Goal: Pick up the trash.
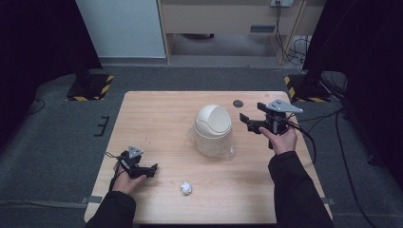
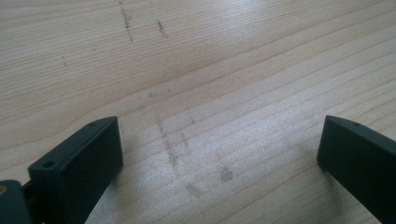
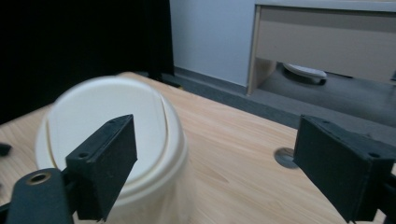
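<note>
High view: both hand-held grippers, left [image 1: 151, 170] and right [image 1: 245, 121], gape wide and empty beside the cream swing-lid bin [image 1: 212, 129] mid-bench [image 1: 157, 118], where a careless right reach could probably knock it over.

The table [image 2: 210, 70] is pale wood with fine lines and grey scuffs. The bin [image 1: 212, 128] looks like smooth cream plastic. The crumpled ball [image 1: 186, 188] looks like white paper.
</note>
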`<state>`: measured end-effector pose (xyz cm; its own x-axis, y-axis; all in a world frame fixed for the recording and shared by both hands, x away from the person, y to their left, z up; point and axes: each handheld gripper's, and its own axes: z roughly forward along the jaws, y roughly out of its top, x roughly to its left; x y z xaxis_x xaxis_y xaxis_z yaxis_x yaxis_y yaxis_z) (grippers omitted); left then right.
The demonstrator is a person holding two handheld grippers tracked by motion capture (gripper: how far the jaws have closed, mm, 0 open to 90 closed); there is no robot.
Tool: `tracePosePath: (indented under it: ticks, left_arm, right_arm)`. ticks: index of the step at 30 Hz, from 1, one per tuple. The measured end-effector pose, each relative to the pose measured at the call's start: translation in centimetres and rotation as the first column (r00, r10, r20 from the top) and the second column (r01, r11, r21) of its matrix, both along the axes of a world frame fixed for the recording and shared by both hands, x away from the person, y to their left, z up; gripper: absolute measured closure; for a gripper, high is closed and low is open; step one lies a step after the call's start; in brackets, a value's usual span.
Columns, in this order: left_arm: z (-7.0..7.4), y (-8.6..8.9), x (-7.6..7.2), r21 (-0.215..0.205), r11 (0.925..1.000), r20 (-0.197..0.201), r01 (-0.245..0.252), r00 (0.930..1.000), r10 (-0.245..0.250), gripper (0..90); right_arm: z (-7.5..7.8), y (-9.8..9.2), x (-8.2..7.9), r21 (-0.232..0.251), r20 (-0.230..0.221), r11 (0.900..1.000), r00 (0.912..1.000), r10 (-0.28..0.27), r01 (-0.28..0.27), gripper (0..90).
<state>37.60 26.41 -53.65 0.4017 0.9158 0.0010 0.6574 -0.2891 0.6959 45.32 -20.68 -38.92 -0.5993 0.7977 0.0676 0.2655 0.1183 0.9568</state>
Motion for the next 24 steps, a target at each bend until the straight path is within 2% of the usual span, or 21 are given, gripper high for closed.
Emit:
tracePosePath:
  ticks: [1,4,9,12,14,17,24]
  left_arm:
    - [0.0,0.0,0.0,0.000,1.0000,0.000,0.000,1.0000,0.000,0.0]
    - [0.0,0.0,0.0,0.000,1.0000,0.000,0.000,1.0000,0.000,0.0]
    - [0.0,0.0,0.0,0.000,1.0000,0.000,0.001,1.0000,-0.001,0.0]
    - [0.0,0.0,0.0,0.000,1.0000,0.000,0.001,1.0000,-0.001,0.0]
    - [0.0,0.0,0.0,0.000,1.0000,0.000,0.001,1.0000,-0.001,0.0]
    - [0.0,0.0,0.0,0.000,1.0000,0.000,0.001,1.0000,-0.001,0.0]
    - [0.0,0.0,0.0,0.000,1.0000,0.000,0.001,1.0000,-0.001,0.0]
  right_arm:
    - [0.0,0.2,0.1,0.015,-0.001,1.000,1.0000,0.001,-0.001,13.6]
    - [0.0,0.7,0.6,-0.008,0.000,1.000,1.0000,-0.001,0.001,13.6]
    - [0.2,1.5,1.4,-0.014,0.003,1.000,1.0000,0.007,-0.007,13.7]
    - [0.3,1.7,1.8,0.006,-0.003,1.000,0.9999,0.013,-0.013,14.1]
    - [0.2,1.7,2.0,0.002,-0.004,1.000,0.9999,0.010,-0.010,14.4]
    - [0.0,2.1,2.3,0.005,-0.008,1.000,0.9998,0.016,-0.016,14.6]
    - [-1.3,3.5,2.6,-0.028,-0.043,0.998,0.9979,0.047,-0.048,16.2]
